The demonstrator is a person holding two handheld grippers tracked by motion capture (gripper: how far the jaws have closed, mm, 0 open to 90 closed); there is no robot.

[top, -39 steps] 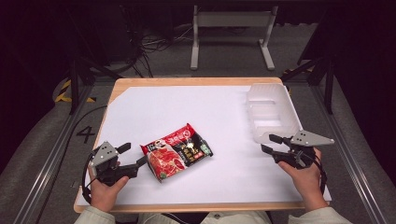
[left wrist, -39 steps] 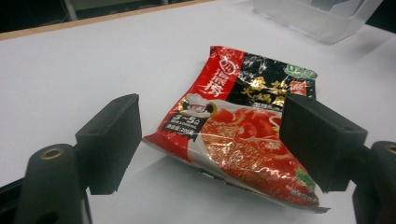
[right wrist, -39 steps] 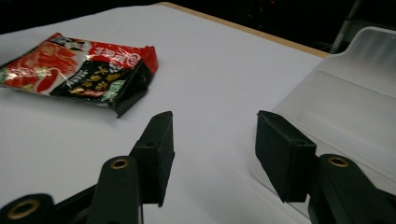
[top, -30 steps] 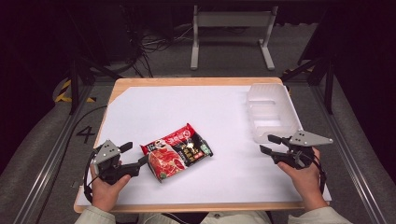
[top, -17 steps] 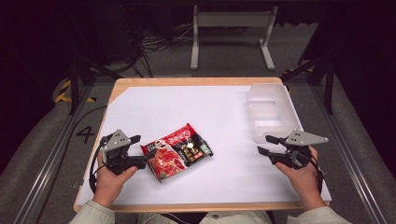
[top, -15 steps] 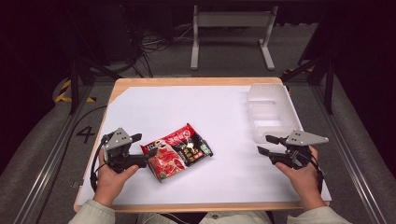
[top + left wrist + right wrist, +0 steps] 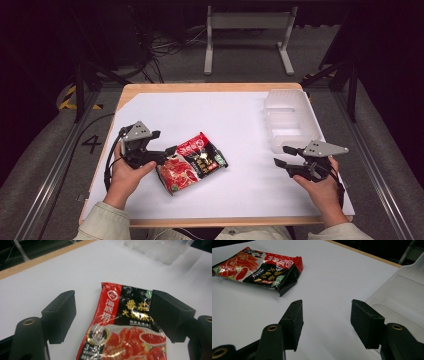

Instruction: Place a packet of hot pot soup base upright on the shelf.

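Observation:
A red and black food packet [image 7: 192,162] lies flat on the white table cover, left of the middle. My left gripper [image 7: 162,142] sits at the packet's left end, open. In the left gripper view its two jaws stand wide apart on either side of the packet [image 7: 117,327], one jaw overlapping the packet's right edge. My right gripper [image 7: 282,155] hovers open at the right side of the table with nothing between its jaws. In the right gripper view the packet [image 7: 259,265] lies far off at the upper left.
A clear plastic container [image 7: 287,117] stands at the table's back right, just beyond the right gripper; it also shows as a clear container [image 7: 402,295] beside the right jaw. The white cover [image 7: 225,120] leaves a wooden table edge [image 7: 200,86] bare at the back.
My left gripper has moved forward and right, from the table's front left up to the packet, so its open jaws now straddle the packet's end. The right gripper barely shifted.

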